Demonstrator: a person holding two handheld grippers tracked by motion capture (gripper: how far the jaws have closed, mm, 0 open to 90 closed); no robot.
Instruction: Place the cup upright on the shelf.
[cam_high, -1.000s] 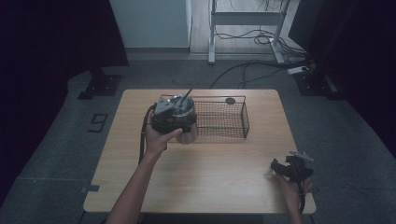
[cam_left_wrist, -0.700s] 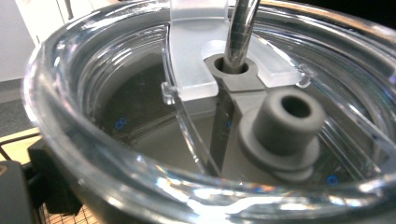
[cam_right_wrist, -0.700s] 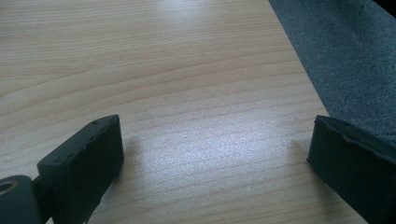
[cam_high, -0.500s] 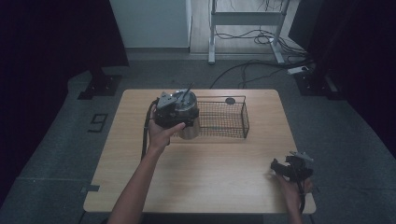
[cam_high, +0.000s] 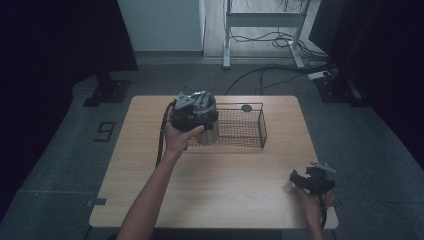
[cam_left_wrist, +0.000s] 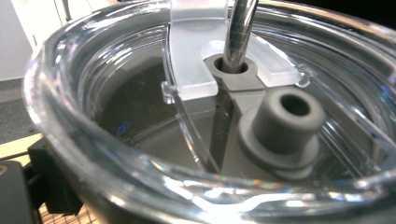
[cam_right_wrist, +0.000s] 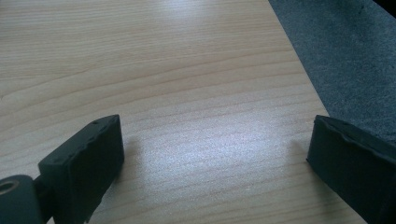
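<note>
Right under the left claw (cam_high: 196, 111): a lidded tumbler (cam_high: 206, 134) at the wire basket's (cam_high: 250, 131) near-left corner.
Seen from the left claw's own camera, the tumbler's clear plastic lid (cam_left_wrist: 116, 107) lies directly ahead and very close, its long axis upright, with a polished metal straw (cam_left_wrist: 240, 30) rising through a grey rubber grommet and a grey stopper (cam_left_wrist: 280, 123) just beside it; smooth, glossy, rounded surfaces all round. Whether this claw is gripping the tumbler or merely poised over it, I cannot tell, since its jaws are hidden. The black mesh basket extends away to that claw's right. Well apart, the right claw (cam_right_wrist: 210, 158) rests low on the pale wood-grain counter (cam_right_wrist: 177, 70) near its front-right corner, jaws spread wide and empty; the left hand is plainly nearer.
</note>
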